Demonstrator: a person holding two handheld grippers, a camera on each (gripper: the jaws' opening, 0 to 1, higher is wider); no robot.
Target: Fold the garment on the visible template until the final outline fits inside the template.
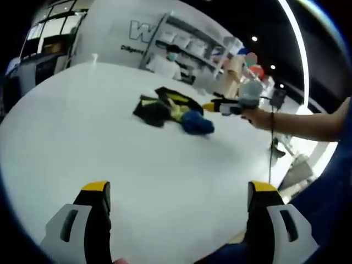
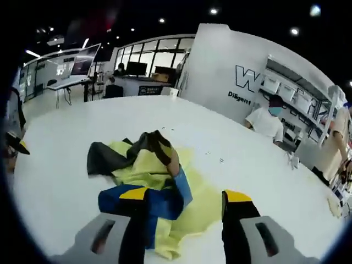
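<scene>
I'm seeing garment bunched mid-tabletop, lying straight ahead under right gripper | right nearer | left gripper hanging back near edge | both jaws spread, holding nothing

Crumpled garment on white table; R gripper just beside it

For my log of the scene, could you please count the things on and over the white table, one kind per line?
Garments, crumpled on the table: 1, the yellow, black and blue garment
Grippers: 2, the left gripper and the right gripper, both open
Total: 3
</scene>
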